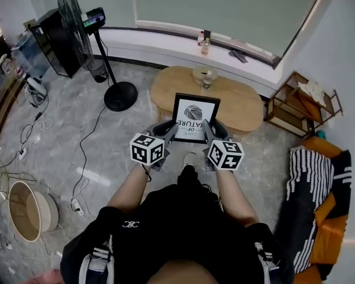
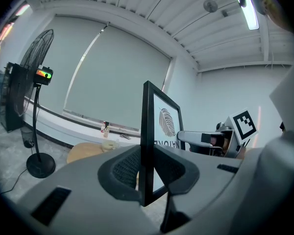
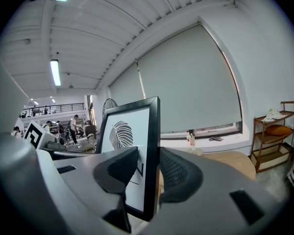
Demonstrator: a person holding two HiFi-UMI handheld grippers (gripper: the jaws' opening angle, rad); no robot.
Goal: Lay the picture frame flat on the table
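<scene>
The picture frame [image 1: 195, 117] is black with a white print of a round dark pattern. It is held upright, off the oval wooden table [image 1: 242, 102], at the table's near edge. My left gripper [image 1: 170, 128] is shut on the frame's left side. In the left gripper view the frame's edge [image 2: 148, 141] stands pinched between the two dark pads of that gripper [image 2: 148, 168]. My right gripper [image 1: 208, 129] is shut on the right side. In the right gripper view the frame [image 3: 152, 155] sits clamped in that gripper [image 3: 149, 168].
A small bottle [image 1: 207, 80] and a bowl-like object [image 1: 201, 71] stand at the table's far middle. A pedestal fan [image 1: 77, 16] stands to the left, a wooden shelf [image 1: 302, 102] to the right, and an orange sofa with a striped blanket [image 1: 319, 182] beyond it. Cables lie on the floor at left.
</scene>
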